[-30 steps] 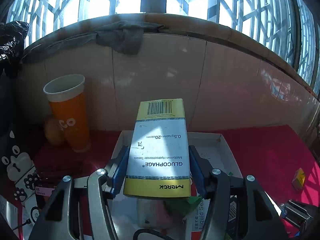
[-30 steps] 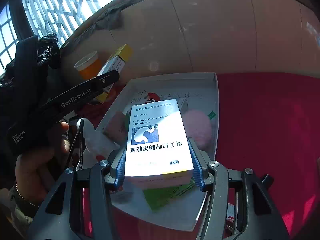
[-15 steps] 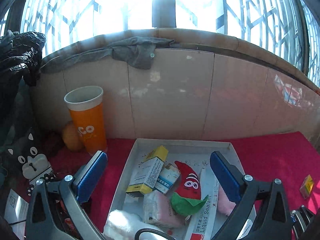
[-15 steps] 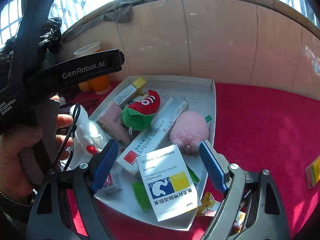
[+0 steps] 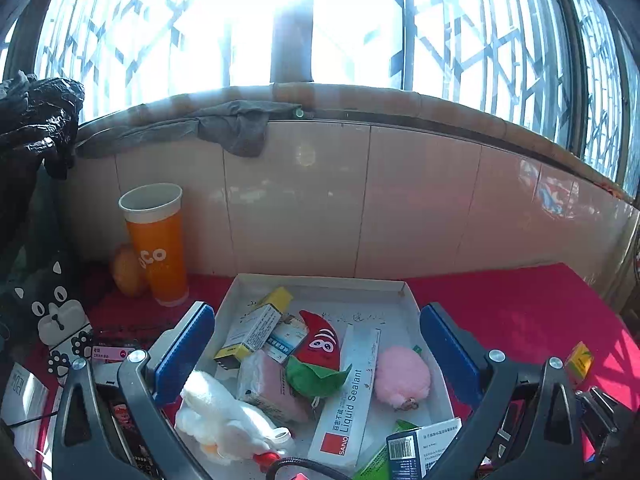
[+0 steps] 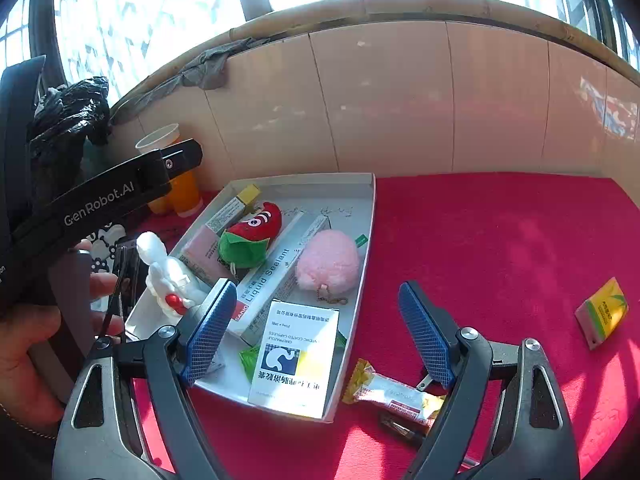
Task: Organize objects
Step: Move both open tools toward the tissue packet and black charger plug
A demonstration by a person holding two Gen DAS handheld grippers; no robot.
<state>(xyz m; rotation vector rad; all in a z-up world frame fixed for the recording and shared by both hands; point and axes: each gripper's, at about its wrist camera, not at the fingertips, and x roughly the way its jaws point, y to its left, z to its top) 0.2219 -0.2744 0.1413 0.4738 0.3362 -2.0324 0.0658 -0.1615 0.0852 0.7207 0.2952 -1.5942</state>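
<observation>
1. Two grippers, left (image 5: 318, 350) and right (image 6: 318, 330), hang over the tray (image 6: 370, 216) with jaws spread wide, holding nothing.
2. The white capsule box (image 6: 294, 360) lies flat in the tray's near corner.
3. The yellow-ended box (image 5: 254, 328) leans near the red plush (image 5: 322, 346).

Right tongs (image 6: 316, 330) gape above capsule box (image 6: 295, 358) in white tray (image 6: 362, 240).

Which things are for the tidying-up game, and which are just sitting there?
For the tidying:
white tray
capsule box
Liquid Sealant box
pink pompom
chili plush
snack packet
yellow-green box

Just sitting there:
orange cup
grey rag
black bag
</observation>
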